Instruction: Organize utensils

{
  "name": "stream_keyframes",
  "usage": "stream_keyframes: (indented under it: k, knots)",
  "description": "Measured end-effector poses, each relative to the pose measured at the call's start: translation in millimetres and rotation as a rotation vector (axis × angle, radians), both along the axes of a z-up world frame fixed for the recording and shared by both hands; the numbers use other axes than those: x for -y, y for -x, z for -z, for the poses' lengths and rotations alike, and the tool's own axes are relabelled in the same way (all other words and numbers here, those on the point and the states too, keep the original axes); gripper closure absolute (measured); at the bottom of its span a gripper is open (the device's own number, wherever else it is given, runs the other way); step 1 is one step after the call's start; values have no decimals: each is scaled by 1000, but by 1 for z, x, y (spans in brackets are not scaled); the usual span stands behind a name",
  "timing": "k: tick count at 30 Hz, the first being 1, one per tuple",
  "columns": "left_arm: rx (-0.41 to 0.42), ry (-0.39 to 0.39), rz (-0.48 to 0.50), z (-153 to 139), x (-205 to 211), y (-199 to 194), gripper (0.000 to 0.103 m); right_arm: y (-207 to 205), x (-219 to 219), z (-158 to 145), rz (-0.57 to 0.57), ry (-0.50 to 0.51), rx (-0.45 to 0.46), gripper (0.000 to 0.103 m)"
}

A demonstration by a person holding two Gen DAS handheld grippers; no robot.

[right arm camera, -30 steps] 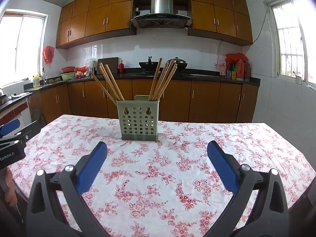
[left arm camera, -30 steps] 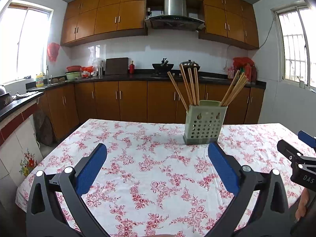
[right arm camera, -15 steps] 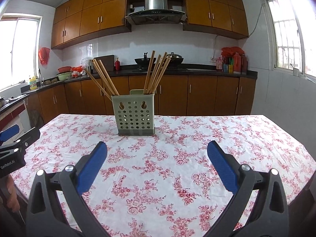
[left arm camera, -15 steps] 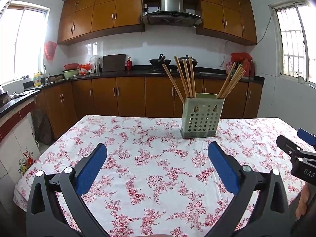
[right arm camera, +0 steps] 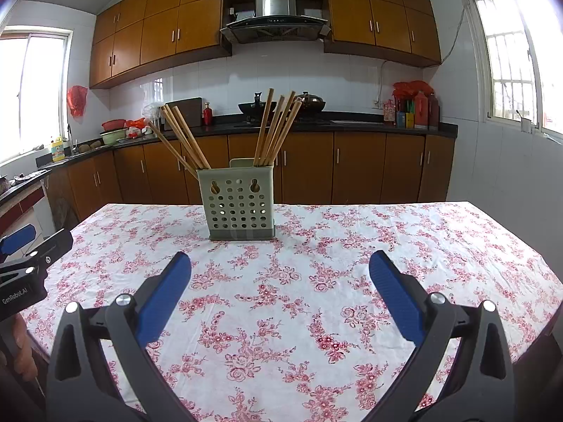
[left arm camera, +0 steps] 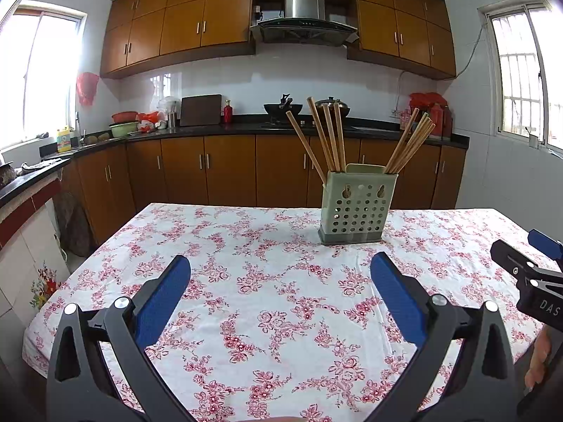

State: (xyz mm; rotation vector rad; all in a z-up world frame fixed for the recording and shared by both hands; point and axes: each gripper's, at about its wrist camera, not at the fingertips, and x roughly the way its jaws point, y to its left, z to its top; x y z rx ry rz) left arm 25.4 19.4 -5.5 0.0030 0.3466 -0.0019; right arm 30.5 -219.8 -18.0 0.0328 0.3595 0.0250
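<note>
A pale green perforated utensil holder (left arm camera: 357, 209) stands upright on the table with the floral cloth (left arm camera: 267, 281); it also shows in the right wrist view (right arm camera: 241, 207). Several wooden chopsticks (left arm camera: 325, 137) stand in its left compartment and several more chopsticks (left arm camera: 410, 144) in its right one. My left gripper (left arm camera: 279, 281) is open and empty, well short of the holder. My right gripper (right arm camera: 279, 277) is open and empty, also well short of it. Each gripper shows at the edge of the other's view.
Kitchen counters with brown cabinets (left arm camera: 228, 172) run behind the table and along the left wall. The table's left edge (left arm camera: 88, 256) drops to the tiled floor. The right table edge (right arm camera: 527, 246) is near the white wall.
Both grippers have drawn back and lowered a little, so the holder sits farther off and lower against the cabinets. Both stay open and empty.
</note>
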Motion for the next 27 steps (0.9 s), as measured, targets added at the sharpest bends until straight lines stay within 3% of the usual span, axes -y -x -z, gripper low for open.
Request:
stream_keyframes:
  k: [27]
  knots:
    - [-4, 2, 6, 2, 2, -1, 2, -1, -2, 2, 3, -7, -5, 4]
